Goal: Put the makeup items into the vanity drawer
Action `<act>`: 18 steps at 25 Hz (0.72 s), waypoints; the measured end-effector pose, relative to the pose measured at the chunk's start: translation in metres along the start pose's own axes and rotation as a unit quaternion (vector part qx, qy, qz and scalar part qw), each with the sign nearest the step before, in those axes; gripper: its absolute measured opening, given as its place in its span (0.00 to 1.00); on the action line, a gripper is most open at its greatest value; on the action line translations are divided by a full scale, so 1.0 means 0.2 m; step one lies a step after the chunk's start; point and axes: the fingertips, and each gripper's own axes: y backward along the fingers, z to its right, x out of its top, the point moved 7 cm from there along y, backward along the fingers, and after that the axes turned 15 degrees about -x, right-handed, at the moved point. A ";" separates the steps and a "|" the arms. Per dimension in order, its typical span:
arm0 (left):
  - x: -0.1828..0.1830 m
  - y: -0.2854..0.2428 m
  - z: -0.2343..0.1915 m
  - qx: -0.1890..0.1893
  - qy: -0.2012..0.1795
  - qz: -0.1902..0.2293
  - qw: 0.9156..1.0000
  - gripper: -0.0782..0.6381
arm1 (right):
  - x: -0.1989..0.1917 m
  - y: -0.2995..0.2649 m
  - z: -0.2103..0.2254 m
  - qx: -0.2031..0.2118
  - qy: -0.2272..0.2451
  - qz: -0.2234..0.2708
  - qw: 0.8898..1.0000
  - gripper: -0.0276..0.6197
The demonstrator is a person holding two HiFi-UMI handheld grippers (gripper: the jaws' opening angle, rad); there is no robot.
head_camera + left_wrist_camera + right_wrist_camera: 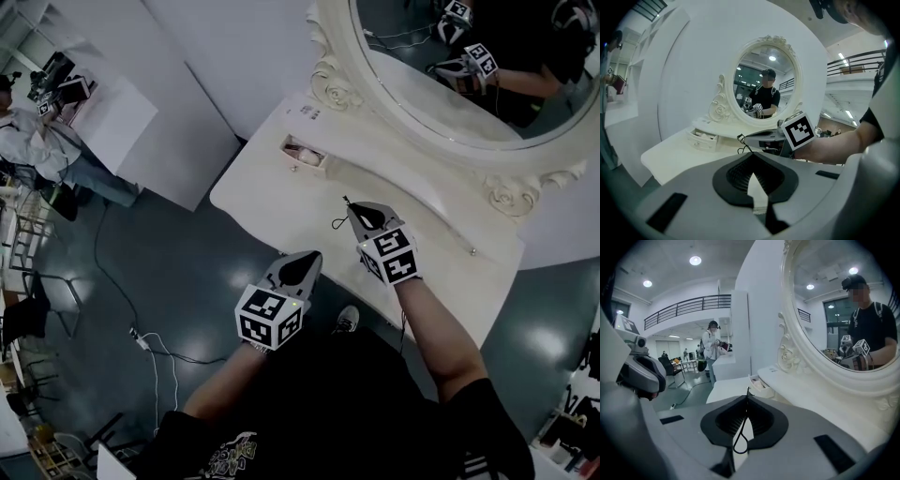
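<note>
The white vanity table (270, 202) has a small drawer (304, 153) standing open at its back left, with pale pink items inside. My right gripper (355, 212) hovers over the tabletop, shut on a thin black looped cord (339, 223). That cord (742, 430) runs up between the pads and sticks out past the tips. The drawer (760, 383) lies ahead of it. My left gripper (308, 260) hangs at the table's front edge, shut with nothing in it. In the left gripper view the right gripper (761, 139) and the drawer (704, 139) are both visible.
A large oval mirror (450, 89) in a carved white frame stands behind the tabletop. A white counter (141, 122) is off to the left, with a person (37, 141) beside it. A cable (141, 339) and chairs (37, 309) are on the dark floor.
</note>
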 end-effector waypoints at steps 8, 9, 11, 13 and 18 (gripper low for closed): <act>0.07 0.05 -0.26 -0.011 -0.004 0.008 1.000 0.12 | 0.18 -0.24 -0.07 0.000 0.019 0.010 1.000 0.10; 0.08 0.05 -0.31 -0.015 -0.005 0.006 1.000 0.12 | 0.20 -0.29 -0.08 -0.002 0.021 0.009 1.000 0.10; 0.11 0.07 -0.41 -0.023 -0.007 -0.001 1.000 0.12 | 0.25 -0.37 -0.12 -0.006 0.020 0.005 1.000 0.10; 0.14 0.10 -0.50 -0.032 -0.009 -0.011 0.999 0.12 | 0.29 -0.45 -0.15 -0.011 0.014 -0.002 1.000 0.10; 0.22 0.09 -0.71 -0.052 -0.013 -0.020 0.998 0.12 | 0.38 -0.64 -0.17 -0.026 0.007 -0.013 1.000 0.10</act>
